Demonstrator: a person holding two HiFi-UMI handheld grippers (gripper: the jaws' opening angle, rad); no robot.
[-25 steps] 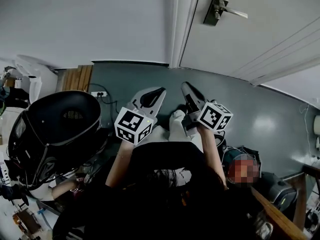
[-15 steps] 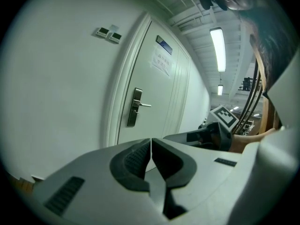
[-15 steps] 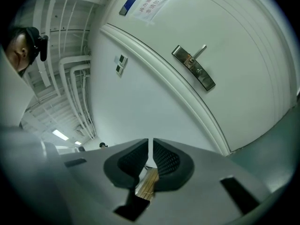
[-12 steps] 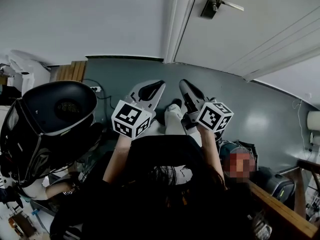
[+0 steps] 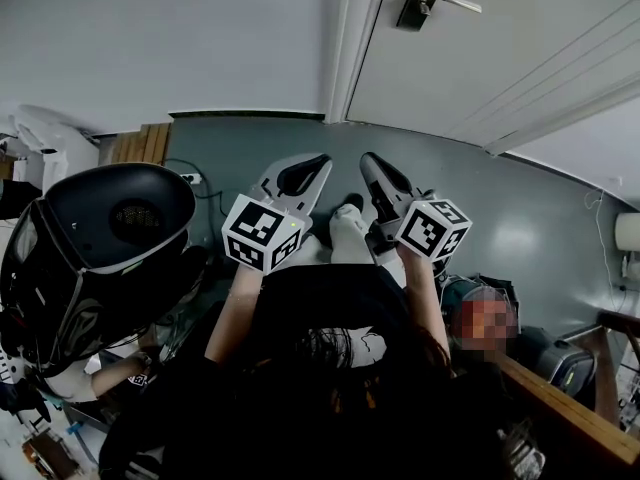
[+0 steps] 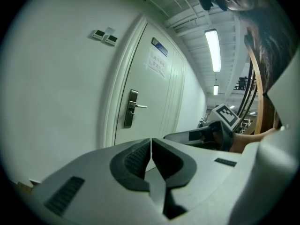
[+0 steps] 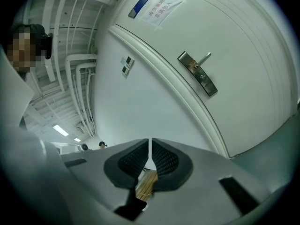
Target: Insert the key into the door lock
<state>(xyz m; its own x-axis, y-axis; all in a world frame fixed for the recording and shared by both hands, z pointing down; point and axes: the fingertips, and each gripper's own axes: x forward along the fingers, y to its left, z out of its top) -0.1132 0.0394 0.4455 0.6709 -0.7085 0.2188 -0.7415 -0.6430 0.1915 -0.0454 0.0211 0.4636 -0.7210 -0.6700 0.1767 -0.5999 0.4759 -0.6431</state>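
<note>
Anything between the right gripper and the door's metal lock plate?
In the head view, only bare grey floor and white door separate the right gripper from the metal lock plate.

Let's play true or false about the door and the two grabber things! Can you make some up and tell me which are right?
1. The left gripper has its jaws wide open. False: they are pressed together with nothing between them.
2. The door has a paper sign on it. True.
3. The right gripper is touching the door handle. False: it is held well short of it, jaws together.
4. The door handle is a lever. True.
</note>
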